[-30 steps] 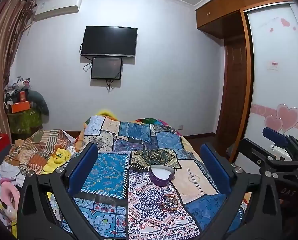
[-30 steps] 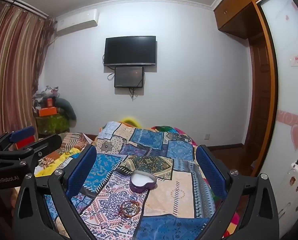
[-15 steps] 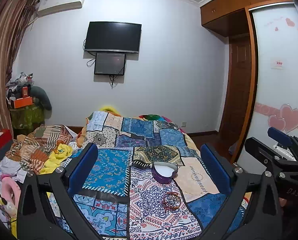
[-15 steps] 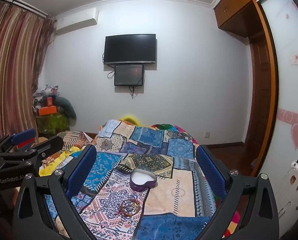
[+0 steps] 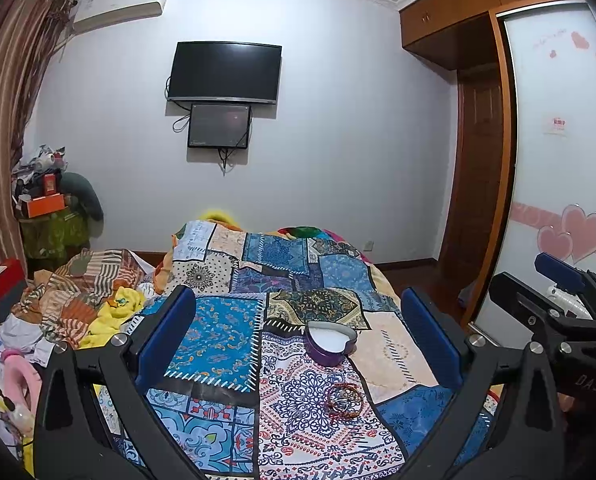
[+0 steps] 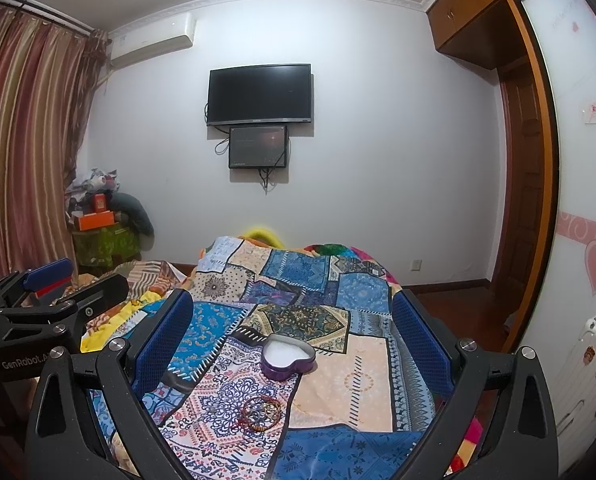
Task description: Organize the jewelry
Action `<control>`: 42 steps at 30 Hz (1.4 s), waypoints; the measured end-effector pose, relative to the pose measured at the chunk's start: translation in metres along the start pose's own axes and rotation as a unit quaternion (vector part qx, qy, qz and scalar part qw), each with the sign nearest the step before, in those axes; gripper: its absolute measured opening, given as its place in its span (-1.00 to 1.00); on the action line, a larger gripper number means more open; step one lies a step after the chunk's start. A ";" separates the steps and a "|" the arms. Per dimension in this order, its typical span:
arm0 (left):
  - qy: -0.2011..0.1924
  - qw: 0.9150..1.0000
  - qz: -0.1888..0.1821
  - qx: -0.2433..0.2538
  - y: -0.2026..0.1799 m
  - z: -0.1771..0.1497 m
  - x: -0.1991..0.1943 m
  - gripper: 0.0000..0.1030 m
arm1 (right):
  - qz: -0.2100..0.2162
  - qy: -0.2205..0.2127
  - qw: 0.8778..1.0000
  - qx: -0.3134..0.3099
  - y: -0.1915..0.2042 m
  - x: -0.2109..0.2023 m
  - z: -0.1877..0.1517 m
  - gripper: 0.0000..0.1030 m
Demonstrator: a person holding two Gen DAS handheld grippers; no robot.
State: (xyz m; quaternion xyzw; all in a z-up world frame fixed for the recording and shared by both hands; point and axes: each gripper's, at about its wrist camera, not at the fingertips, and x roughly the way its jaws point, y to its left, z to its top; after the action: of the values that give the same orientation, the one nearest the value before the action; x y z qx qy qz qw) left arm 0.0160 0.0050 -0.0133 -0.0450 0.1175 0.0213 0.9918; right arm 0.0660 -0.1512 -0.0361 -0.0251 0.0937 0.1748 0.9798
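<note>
Patchwork bedspread (image 5: 218, 344), multicoloured, covering a bed that runs from the near edge toward the far wall. On it, near the middle: one heart-shaped box (image 5: 329, 343), purple wall, white inside, lid off, open side up. Nearer than the box and slightly to its right in the left wrist view: a small cluster of bracelets (image 5: 343, 398), reddish and beaded, lying flat on the spread, apart from the box; the same cluster sits nearer and slightly left of the box in the right wrist view. Left gripper (image 5: 299, 338): blue-padded fingers spread wide, nothing between them, held above the spread with box and bracelets framed between the fingers. Right gripper (image 6: 294, 340): likewise spread wide and holding nothing, above the spread, framing the same two items. Each gripper shows at the edge of the other's view. Far wall: black television (image 5: 224, 72) with a smaller dark screen (image 5: 220, 126) mounted directly beneath it; air conditioner (image 5: 120, 8) high at left. Left side: striped curtain (image 6: 22, 140), heap of clothes (image 5: 70, 300) beside the bed. Right side: wooden wardrobe (image 5: 477, 152) with a sliding door bearing pink heart decals.
</note>
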 end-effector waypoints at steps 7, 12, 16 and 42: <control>0.003 1.000 -0.002 -0.001 0.001 0.000 -0.001 1.00 | 0.000 0.003 1.000 0.002 -0.001 0.002 0.000 0.92; 0.003 1.000 -0.002 -0.001 0.000 0.000 0.000 1.00 | 0.001 0.003 1.000 0.001 -0.001 0.002 0.000 0.92; 0.003 1.000 -0.001 0.000 0.000 0.000 0.000 1.00 | 0.001 0.003 1.000 0.002 -0.002 0.002 0.000 0.92; 0.011 1.000 -0.001 0.003 0.000 -0.001 0.003 1.00 | -0.002 0.010 1.000 0.001 -0.001 0.003 -0.003 0.92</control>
State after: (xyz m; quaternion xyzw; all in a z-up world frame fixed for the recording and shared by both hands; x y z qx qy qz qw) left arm 0.0191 0.0054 -0.0154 -0.0428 0.1285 0.0197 0.9906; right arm 0.0685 -0.1509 -0.0393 -0.0259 0.1040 0.1725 0.9792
